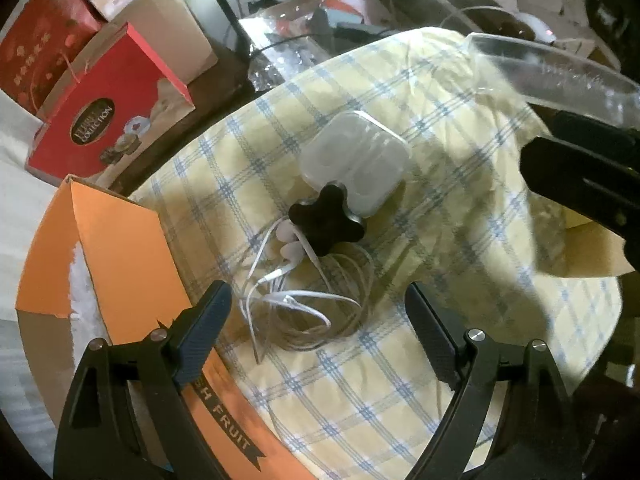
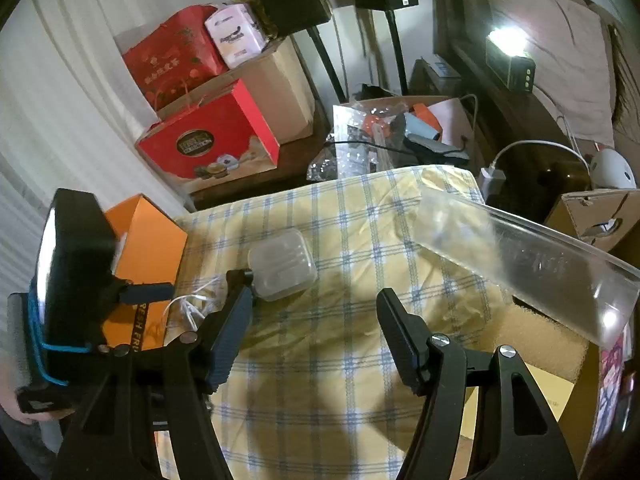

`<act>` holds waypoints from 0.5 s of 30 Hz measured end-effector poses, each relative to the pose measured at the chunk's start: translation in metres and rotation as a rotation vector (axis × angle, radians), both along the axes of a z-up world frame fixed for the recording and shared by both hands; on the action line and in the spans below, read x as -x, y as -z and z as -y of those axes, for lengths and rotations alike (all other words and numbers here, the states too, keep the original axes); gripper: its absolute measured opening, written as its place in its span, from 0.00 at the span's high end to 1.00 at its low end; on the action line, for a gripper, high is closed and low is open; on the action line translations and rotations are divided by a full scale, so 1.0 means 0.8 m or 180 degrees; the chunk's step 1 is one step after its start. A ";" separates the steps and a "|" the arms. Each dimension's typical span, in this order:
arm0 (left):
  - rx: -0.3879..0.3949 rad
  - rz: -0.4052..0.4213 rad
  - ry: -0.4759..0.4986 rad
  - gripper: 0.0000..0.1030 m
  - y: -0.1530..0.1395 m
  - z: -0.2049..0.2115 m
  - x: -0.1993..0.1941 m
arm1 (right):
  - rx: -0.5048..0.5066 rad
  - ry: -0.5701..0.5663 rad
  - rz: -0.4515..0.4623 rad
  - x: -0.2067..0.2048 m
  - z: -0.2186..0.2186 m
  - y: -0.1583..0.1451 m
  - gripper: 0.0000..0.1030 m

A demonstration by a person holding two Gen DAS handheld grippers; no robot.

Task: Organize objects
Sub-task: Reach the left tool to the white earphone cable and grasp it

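Note:
A tangled white earphone cable (image 1: 304, 304) lies on the yellow checked cloth (image 1: 400, 380). My left gripper (image 1: 316, 292) hangs just above it, pointing steeply down. Its jaws are wide open on either side of the coil and the pads touch nothing. Just beyond the cable sit a black star-shaped knob (image 1: 326, 220) and a frosted plastic case (image 1: 356, 160). My right gripper (image 2: 316, 294) is open over bare cloth, with the case (image 2: 282, 266) ahead and to its left. The left tool's housing (image 2: 72, 280) stands at the left, over a bit of the cable (image 2: 188, 304).
An orange fruit box (image 1: 116, 248) borders the cloth on the left. A clear plastic tray (image 2: 520, 256) tilts over a cardboard box (image 2: 600, 216) on the right. Red gift boxes (image 2: 208, 140) and a carton of clutter (image 2: 400, 132) stand behind. A hand (image 2: 20, 408) holds the left tool.

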State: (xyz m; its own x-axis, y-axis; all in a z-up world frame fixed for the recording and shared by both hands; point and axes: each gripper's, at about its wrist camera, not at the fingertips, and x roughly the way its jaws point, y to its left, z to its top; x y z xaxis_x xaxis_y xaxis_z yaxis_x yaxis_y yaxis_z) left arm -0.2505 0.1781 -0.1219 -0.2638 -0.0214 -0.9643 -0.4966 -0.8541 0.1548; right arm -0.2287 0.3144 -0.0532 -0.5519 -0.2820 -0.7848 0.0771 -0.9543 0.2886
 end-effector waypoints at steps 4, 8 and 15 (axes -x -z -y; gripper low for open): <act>0.0123 -0.0115 0.0009 0.25 -0.001 -0.010 -0.004 | -0.0015 -0.0006 0.0007 0.001 0.000 0.002 0.35; 0.0125 -0.0142 0.0146 0.26 -0.004 -0.020 -0.012 | 0.0016 0.0003 -0.0002 -0.002 -0.002 0.003 0.35; 0.0296 0.0075 0.0053 0.26 0.028 -0.015 0.000 | 0.0010 -0.0009 0.0010 -0.003 -0.005 0.004 0.35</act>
State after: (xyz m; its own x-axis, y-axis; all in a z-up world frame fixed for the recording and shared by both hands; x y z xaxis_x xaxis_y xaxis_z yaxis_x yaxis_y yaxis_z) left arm -0.2507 0.1902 -0.1440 -0.2422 -0.1069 -0.9643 -0.5150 -0.8282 0.2211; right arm -0.2261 0.3184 -0.0565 -0.5485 -0.2861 -0.7857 0.0790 -0.9532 0.2920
